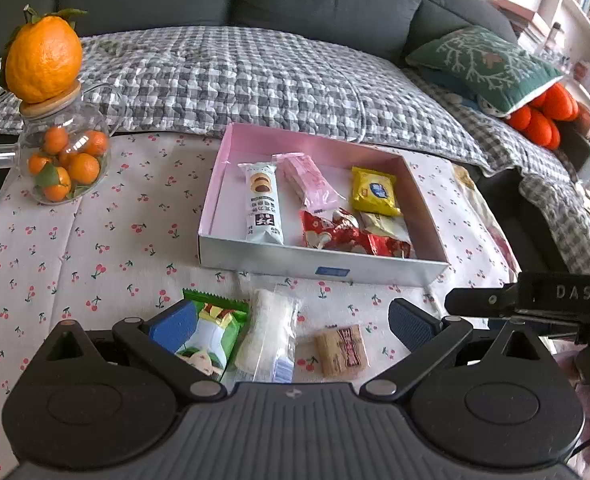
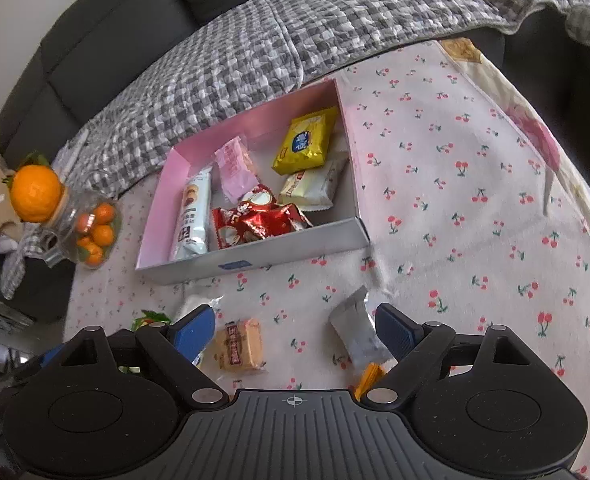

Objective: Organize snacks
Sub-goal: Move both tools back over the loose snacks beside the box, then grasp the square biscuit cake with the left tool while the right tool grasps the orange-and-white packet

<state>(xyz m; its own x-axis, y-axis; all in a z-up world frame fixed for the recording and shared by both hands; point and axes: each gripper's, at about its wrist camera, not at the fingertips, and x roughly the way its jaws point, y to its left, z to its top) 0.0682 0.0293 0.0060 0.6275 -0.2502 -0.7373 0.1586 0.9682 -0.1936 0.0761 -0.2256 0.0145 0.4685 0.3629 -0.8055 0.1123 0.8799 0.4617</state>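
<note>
A pink-lined box (image 1: 231, 148) (image 2: 251, 258) on the cherry-print cloth holds several snack packets: a white biscuit tube (image 1: 262, 204), a pink wafer (image 1: 307, 180), a yellow pack (image 1: 375, 192) and red packs (image 1: 335, 232). In front of it lie a green packet (image 1: 215, 332), a white rice cake (image 1: 269, 332) and a tan cracker (image 1: 341, 352) (image 2: 241, 346). My left gripper (image 1: 295, 324) is open above these. My right gripper (image 2: 295, 328) is open; a silver packet (image 2: 357, 330) and an orange packet edge (image 2: 369, 376) lie by its right finger.
A glass jar of small oranges (image 1: 65, 156) with a big orange on its lid (image 1: 43, 60) stands at the table's left. A sofa with a checked blanket (image 1: 255, 76) lies behind the table. The right gripper's black body (image 1: 535, 300) shows at the left wrist view's right.
</note>
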